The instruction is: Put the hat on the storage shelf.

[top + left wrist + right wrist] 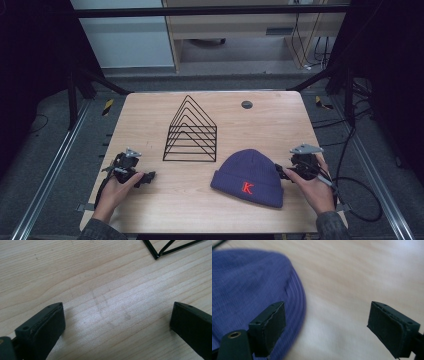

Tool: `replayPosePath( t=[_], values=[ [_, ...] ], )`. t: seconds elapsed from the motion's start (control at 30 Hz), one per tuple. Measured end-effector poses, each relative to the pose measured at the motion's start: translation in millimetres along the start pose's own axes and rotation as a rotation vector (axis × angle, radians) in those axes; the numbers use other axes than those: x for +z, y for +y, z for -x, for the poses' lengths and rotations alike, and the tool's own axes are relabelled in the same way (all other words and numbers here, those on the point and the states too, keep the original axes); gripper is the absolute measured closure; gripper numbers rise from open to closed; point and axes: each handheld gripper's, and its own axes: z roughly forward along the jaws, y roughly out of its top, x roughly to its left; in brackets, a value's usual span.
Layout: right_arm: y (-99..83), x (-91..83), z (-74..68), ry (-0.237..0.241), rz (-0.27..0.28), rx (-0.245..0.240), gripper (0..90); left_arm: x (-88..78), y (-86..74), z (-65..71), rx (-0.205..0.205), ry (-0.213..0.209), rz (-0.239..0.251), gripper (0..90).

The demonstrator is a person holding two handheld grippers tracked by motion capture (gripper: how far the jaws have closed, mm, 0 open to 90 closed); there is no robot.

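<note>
Blue knit beanie (pixel 248 176) with red K, lying flat

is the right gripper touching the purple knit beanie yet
Cannot tell. In the right gripper view the right gripper stands open, one jaw overlapping the purple knit beanie edge, gap or contact unclear; the high view is too small to settle it.

Bare table (pixel 150 210) is lying wide open ahead of the left gripper (pixel 146 179); the wire rack (pixel 190 131) is blocking the middle, the beanie (pixel 248 177) probably crowding the right gripper (pixel 280 172).
</note>
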Motion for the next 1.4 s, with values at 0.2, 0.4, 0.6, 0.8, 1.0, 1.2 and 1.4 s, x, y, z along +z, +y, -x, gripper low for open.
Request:
replayPosePath(
  t=[0.2, 0.4, 0.6, 0.8, 1.0, 1.2, 1.4],
  values=[
    [48.3, 12.8, -9.8, 0.060, -0.057, -0.075, 27.1, 0.1, -0.2, -0.1, 0.001, 0.000, 0.002, 0.0],
    [67.0, 27.0, -15.4, 0.122, -0.093, -0.101, 35.1, 0.1, 0.3, -0.2, 0.002, -0.001, -0.002, 0.0],
    [76.7, 41.7, -18.5, 0.165, -0.128, -0.097, 38.0, 0.0, 0.7, 0.0, 0.001, 0.000, -0.006, 0.0],
    [79.0, 49.8, -21.9, 0.172, -0.152, -0.085, 42.0, -0.2, 0.9, 0.2, 0.004, -0.002, -0.011, 0.0],
    [79.2, 58.5, -27.8, 0.207, -0.159, -0.075, 43.6, -0.3, 0.8, 0.2, 0.003, -0.005, -0.013, 0.0],
    [72.3, 69.9, -34.4, 0.216, -0.193, -0.059, 44.8, -0.5, 0.8, 0.4, 0.009, -0.006, -0.014, 0.0],
    [70.3, 75.5, -38.9, 0.221, -0.207, -0.047, 43.8, -0.5, 1.0, 0.3, 0.012, -0.006, -0.014, 0.0]
  ],
)
